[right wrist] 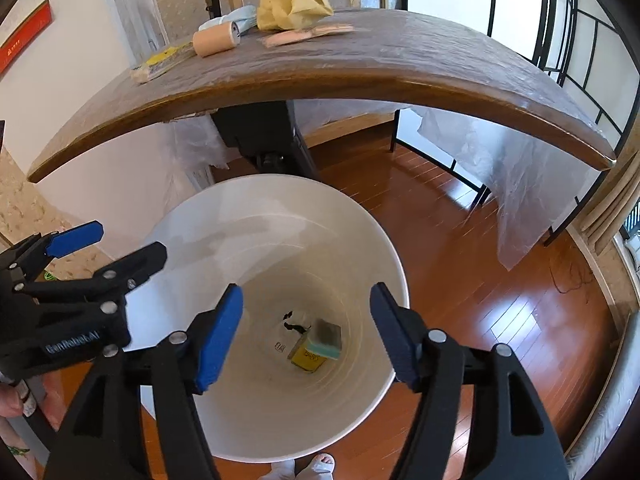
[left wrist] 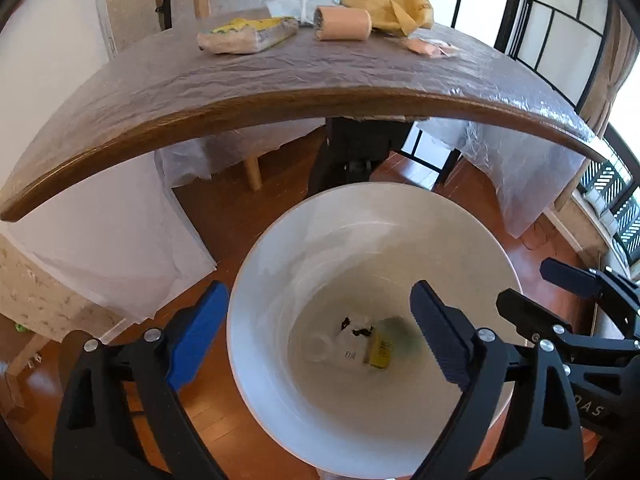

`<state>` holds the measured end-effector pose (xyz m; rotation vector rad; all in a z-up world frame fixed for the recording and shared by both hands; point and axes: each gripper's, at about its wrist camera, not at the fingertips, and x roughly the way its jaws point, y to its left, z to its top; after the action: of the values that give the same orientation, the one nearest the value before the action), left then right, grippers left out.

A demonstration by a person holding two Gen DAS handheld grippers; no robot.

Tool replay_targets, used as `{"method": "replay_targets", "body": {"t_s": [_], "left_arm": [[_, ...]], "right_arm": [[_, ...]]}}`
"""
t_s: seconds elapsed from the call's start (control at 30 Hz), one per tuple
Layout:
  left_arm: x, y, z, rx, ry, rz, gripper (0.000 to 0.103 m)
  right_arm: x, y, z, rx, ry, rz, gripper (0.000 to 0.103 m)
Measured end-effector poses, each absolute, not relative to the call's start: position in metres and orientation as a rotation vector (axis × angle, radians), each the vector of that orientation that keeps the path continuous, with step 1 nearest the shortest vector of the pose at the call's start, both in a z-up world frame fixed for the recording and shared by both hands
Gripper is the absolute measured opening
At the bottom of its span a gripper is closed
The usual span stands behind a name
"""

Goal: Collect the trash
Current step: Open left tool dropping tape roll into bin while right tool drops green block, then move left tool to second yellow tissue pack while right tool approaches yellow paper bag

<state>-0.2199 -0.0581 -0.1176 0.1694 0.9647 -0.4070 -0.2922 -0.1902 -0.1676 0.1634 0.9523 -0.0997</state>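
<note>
The trash already collected, a yellow packet [right wrist: 307, 361] under a teal sponge-like block [right wrist: 328, 339] beside scraps of white wrapper [left wrist: 352, 350], lay at the bottom of the tall white plastic bin [right wrist: 384, 256] standing on the red-brown wooden floor [right wrist: 472, 280] in front of the table. Both grippers hung over the bin's mouth. The left gripper [left wrist: 320, 328] had its jaws spread wide with nothing between them, and the right gripper [right wrist: 306, 334] likewise stood open and empty, so the drop looked complete. More trash waited on the plastic-covered brown wooden table [left wrist: 280, 104]: a crumpled yellow bag [left wrist: 390, 4], a peach-coloured roll [left wrist: 344, 24], a yellow-and-white wrapped packet [left wrist: 248, 36] and flat pink wrappers [left wrist: 428, 46]. The sensible course was to lift both grippers clear of the rim without knocking the bin, then reach across for the nearest pieces.
</note>
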Motion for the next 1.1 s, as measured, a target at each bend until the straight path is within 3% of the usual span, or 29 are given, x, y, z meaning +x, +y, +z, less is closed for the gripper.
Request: {"method": "replay_targets", "body": {"t_s": [0.33,0.5,0.6,0.73,1.1], "left_arm": [[-0.225,-0.058,-0.114,0.187,0.958,-0.367,0.094],[-0.229,-0.054,-0.087,0.179,0.902,-0.368,0.094],[-0.227,-0.049,-0.057,0.159,0.832,-0.347,0.101],[-0.204,-0.044,-0.029,0.120,0.836,-0.325,0.102],[-0.154,-0.036,-0.012,0.089,0.860,-0.298,0.102]], "right_arm": [[-0.305,-0.197,-0.144,0.166,0.865,-0.139,0.086],[-0.309,-0.205,-0.111,0.159,0.787,-0.149,0.086],[-0.305,-0.211,-0.089,0.159,0.756,-0.148,0.086],[-0.285,-0.216,-0.058,0.129,0.725,-0.153,0.086],[-0.219,-0.214,-0.033,0.062,0.726,-0.190,0.086]]}}
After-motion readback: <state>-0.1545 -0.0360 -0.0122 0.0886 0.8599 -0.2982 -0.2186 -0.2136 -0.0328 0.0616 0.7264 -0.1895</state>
